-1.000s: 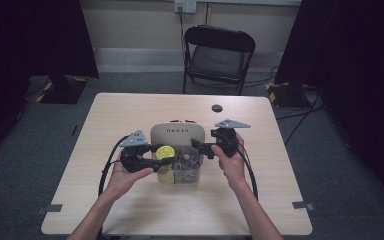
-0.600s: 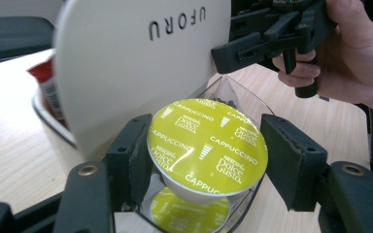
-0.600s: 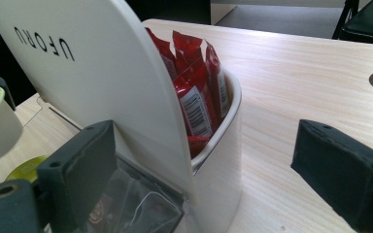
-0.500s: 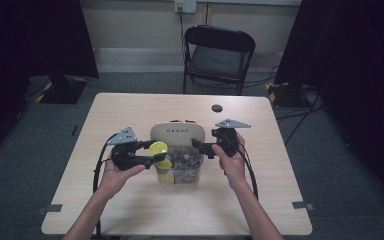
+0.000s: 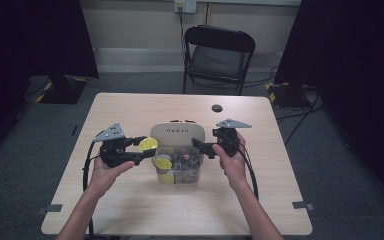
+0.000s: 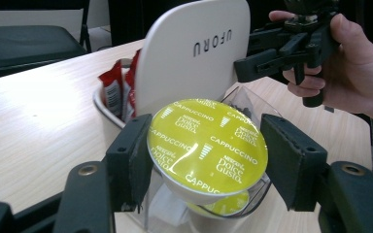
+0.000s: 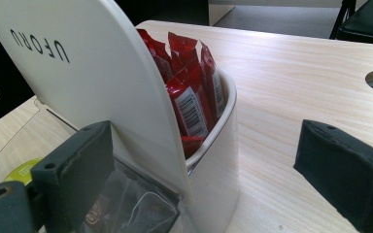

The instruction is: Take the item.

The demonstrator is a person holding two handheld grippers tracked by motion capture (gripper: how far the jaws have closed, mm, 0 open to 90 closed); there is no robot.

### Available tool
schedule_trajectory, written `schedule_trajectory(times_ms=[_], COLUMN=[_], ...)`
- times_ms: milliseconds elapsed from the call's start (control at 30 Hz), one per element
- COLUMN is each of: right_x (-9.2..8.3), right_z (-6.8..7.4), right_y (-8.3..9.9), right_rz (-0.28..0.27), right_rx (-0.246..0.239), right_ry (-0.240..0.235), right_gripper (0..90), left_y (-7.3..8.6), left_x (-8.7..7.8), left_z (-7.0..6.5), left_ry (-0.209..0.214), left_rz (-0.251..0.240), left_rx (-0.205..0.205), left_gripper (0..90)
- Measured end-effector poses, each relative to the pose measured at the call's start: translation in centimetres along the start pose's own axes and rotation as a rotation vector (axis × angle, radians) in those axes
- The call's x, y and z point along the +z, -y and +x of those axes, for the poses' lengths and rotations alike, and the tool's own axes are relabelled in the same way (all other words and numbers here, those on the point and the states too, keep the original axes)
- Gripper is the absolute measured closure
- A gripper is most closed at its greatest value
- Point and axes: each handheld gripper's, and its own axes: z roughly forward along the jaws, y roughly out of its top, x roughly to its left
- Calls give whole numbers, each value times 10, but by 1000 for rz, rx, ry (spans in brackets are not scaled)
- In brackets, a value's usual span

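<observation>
Capsule lifted clear of holder

Your left gripper (image 6: 204, 160) clamps a yellow capsule (image 6: 207, 145) just above the holder (image 5: 176, 165). Your right gripper (image 7: 204, 165) has just been opening, its jaws loose astride the holder's white lid (image 7: 92, 73), beside red sachets (image 7: 189, 92).

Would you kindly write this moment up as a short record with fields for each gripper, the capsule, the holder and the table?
left gripper: shut on the yellow capsule, beside the holder's left edge
yellow capsule: foil lid reads Cappuccino, clamped at its sides
right gripper: open, jaws just widening, straddling the holder's rear corner without pressing
holder: white upright panel, clear front bin with more capsules, rear cup with red sachets
table: light wood, round cable hole near far edge
</observation>
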Motion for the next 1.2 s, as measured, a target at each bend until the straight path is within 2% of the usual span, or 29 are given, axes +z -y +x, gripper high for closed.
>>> schedule_trajectory(times_ms=[100,267,567,1067,1200], right_x=[0,0,0,0,0], right_z=[0,0,0,0,-1], right_y=[0,0,0,0,0], right_rz=[1,0,-3,-3,-4], right_rx=[2,-3,-11,-10,-6], right_ry=[-1,3,16,30,28], right_gripper=[58,58,43,6,3], left_y=[0,1,2,8,11], left_x=[-3,-7,-16,-31,-35], left_z=[2,5,14,31,37], left_ry=[-3,-8,-28,-81,-94], left_rz=[10,25,18,37,29], left_rx=[-5,9,-15,-36,-60], left_gripper=[386,386,386,386,386])
